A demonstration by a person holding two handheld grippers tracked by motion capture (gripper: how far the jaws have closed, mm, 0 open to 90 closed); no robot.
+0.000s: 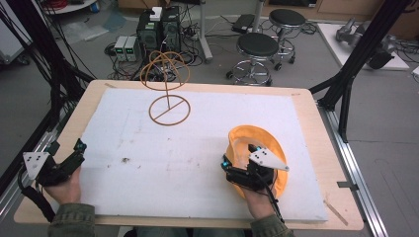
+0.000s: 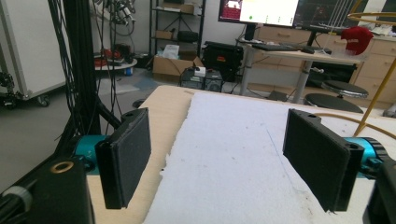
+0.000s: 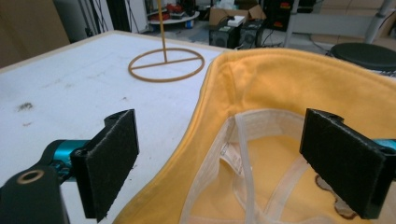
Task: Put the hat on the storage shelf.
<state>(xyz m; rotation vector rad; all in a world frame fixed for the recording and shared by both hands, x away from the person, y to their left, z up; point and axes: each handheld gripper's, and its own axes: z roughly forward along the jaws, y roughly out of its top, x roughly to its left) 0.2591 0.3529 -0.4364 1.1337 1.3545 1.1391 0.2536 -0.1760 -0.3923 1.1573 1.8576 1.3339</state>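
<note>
Table (image 1: 306, 148): white sheet, slippery under cloth.
Stand (image 1: 168, 94): far side, well apart from the cap.
Cap (image 1: 257, 140): upside down, near right; thin rim may fold or slide away.
Right gripper (image 1: 243, 163): wide, astride the rim (holding nothing).
Left gripper (image 1: 74, 153): wide, idle at left edge.

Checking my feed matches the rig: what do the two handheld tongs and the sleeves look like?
Both tongs, left and right, are black, with flat rectangular foam-faced pads, teal fittings behind them and a grey three-cornered dotted plate on top. Black cables trail back. Sleeves are olive green.
</note>
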